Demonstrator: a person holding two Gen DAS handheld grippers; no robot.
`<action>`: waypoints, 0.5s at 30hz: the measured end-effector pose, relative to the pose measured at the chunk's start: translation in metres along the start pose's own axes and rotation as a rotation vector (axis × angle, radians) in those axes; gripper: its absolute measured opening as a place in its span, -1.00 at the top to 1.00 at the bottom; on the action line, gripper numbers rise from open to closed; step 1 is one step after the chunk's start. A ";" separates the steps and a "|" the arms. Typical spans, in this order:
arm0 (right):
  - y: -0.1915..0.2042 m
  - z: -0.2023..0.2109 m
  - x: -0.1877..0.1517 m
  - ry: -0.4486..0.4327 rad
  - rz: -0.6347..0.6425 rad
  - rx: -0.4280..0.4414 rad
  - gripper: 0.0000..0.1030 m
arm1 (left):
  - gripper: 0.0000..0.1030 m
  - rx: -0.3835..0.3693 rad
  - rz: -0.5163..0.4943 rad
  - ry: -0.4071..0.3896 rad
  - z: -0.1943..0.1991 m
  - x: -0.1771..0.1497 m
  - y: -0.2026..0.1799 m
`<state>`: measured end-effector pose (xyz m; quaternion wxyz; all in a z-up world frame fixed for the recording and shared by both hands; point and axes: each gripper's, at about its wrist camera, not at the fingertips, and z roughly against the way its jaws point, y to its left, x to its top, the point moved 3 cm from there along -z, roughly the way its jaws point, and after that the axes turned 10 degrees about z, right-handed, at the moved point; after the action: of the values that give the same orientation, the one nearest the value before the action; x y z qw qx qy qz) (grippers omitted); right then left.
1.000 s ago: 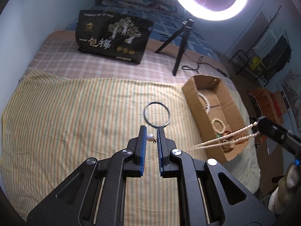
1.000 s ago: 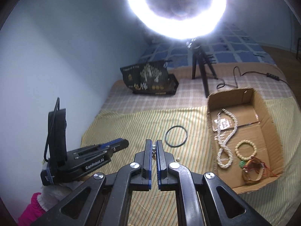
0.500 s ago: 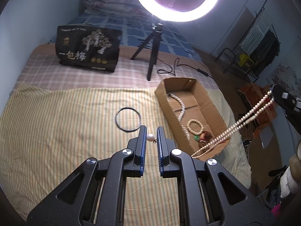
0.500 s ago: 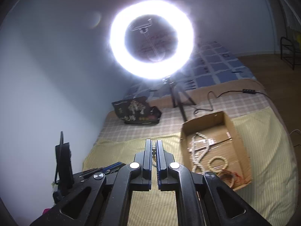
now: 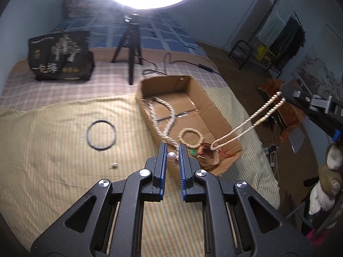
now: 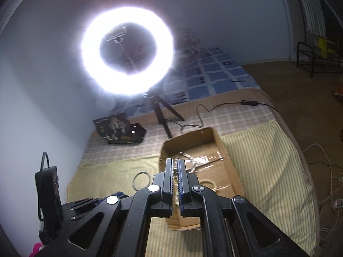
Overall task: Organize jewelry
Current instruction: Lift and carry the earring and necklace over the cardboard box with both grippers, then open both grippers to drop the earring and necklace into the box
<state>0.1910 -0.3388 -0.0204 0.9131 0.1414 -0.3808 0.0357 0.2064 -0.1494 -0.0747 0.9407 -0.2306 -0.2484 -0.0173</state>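
Up front, a long bead necklace (image 5: pixel 246 126) hangs doubled from the right gripper (image 6: pixel 175 169), whose fingers (image 6: pixel 168 176) stand nearly together with only a narrow slit between them, pinching the strand. Its long axis slants from the gripper at upper right down-left to the box (image 5: pixel 214 111), where its lower loop dips onto the near end among a red-and-green tangle I cannot make out. In the right wrist view only a few beads show in the slit, the rest hidden behind the fingers.

The left gripper (image 5: pixel 172 156) holds a pearl (image 5: pixel 171 156) between its fingers (image 5: pixel 161 158), set a narrow way apart, about the pearl's width; a tiny dark fitting hangs at the pearl's lower right, too small to read.

Inside the box lie a pale necklace (image 5: pixel 165 117), blurred, running lengthwise, and a bead bracelet (image 5: pixel 190 137) near it. On the striped bedspread (image 5: pixel 53 150), left of the box, sits a black ring (image 5: pixel 101 134), and nearer the camera a small white bit (image 5: pixel 114 165), perhaps an earring. Farther back stand a dark bag (image 5: pixel 61 56) and a tripod (image 5: pixel 130 49) under a ring light (image 6: pixel 127 50), cut off at the top in the left view.
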 end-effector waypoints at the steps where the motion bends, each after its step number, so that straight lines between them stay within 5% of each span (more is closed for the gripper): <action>1: -0.004 -0.001 -0.001 0.003 -0.005 -0.005 0.98 | 0.83 -0.005 -0.005 0.007 -0.004 -0.001 -0.005; 15: -0.039 -0.029 -0.022 0.085 -0.040 -0.037 0.98 | 0.83 0.012 -0.066 0.091 -0.055 -0.023 -0.035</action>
<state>0.2016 -0.3671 -0.0644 0.9314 0.1306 -0.3394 0.0163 0.2062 -0.2069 -0.1136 0.9514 -0.2153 -0.2127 -0.0575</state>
